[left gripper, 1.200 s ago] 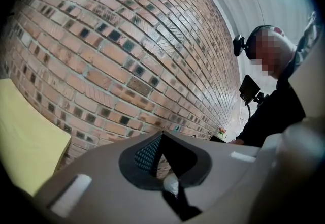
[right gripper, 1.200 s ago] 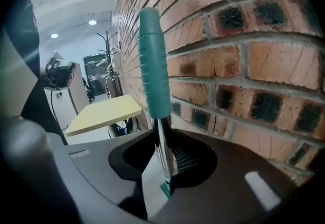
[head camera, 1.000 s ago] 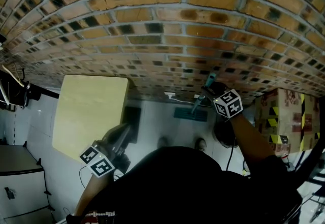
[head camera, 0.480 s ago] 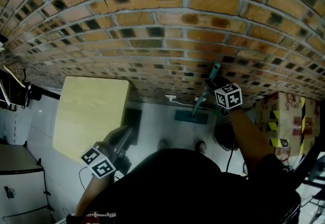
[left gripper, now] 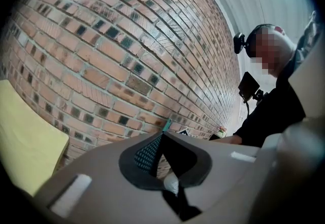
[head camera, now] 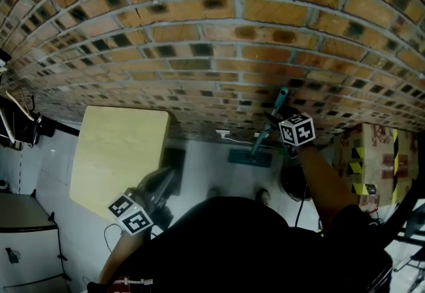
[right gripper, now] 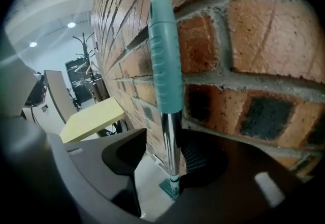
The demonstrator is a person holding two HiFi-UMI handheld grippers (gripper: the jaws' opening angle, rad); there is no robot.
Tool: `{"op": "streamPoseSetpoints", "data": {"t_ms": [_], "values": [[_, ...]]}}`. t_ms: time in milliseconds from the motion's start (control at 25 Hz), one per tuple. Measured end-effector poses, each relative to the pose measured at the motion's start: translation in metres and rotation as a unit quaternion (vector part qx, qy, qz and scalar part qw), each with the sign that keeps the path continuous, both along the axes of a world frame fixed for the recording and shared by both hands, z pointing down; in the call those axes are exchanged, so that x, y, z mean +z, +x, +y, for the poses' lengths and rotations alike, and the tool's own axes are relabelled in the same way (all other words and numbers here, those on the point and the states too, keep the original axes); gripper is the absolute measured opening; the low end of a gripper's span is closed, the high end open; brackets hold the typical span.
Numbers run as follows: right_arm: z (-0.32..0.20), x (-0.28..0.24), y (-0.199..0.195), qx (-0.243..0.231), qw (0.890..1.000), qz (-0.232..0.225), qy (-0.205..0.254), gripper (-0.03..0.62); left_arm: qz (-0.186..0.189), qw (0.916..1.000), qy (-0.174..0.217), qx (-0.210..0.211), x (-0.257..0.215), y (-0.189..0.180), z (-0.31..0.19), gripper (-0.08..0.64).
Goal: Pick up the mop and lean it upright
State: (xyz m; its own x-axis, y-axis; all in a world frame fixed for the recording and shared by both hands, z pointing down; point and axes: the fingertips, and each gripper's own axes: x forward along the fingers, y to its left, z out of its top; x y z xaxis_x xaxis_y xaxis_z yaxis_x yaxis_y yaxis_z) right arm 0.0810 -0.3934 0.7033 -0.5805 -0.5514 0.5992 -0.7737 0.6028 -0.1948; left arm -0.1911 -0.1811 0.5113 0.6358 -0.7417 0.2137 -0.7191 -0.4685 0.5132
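Note:
The mop stands nearly upright, its teal grip (head camera: 281,96) against the brick wall (head camera: 199,39) and its flat teal head (head camera: 249,157) on the floor. My right gripper (head camera: 273,119) is at the shaft just below the grip. In the right gripper view the chrome shaft and teal grip (right gripper: 165,65) rise between the jaws of my right gripper (right gripper: 167,159), which are opening; a gap shows beside the shaft. My left gripper (head camera: 163,180) hangs low at the left, away from the mop, its jaws together and empty (left gripper: 161,159).
A pale yellow tabletop (head camera: 119,152) stands left of the mop by the wall. A cardboard box with yellow-black tape (head camera: 372,152) sits at the right, and a dark round object (head camera: 292,179) is on the floor under my right arm. A coat rack (head camera: 16,115) is far left.
The right gripper has carried the mop's grip up and in toward the bricks, and its jaws have spread off the shaft. The left gripper has barely moved.

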Motion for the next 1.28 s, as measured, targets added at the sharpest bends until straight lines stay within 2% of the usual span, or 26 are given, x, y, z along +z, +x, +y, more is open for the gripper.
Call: {"op": "streamPoseSetpoints", "data": {"t_ms": [440,800,1080,1280], "values": [[0.005,0.007,0.017,0.023,1.000,0.004,-0.006,0.235,0.004,0.9999,-0.003,0.012,0.002,0.010,-0.005,-0.005],[0.006,0.027,0.051,0.066,0.997,0.012,-0.041,0.232,0.006,0.9998,-0.004,0.016,0.004,0.015,-0.008,-0.005],[0.051,0.011,0.044,0.031,0.998,-0.036,-0.046,0.225,0.013,0.9996,0.000,0.025,0.004,0.028,-0.015,-0.005],[0.081,-0.031,0.058,0.024,0.997,-0.077,-0.017,0.182,0.017,0.9988,0.012,0.044,0.000,0.058,-0.022,-0.005]]}}
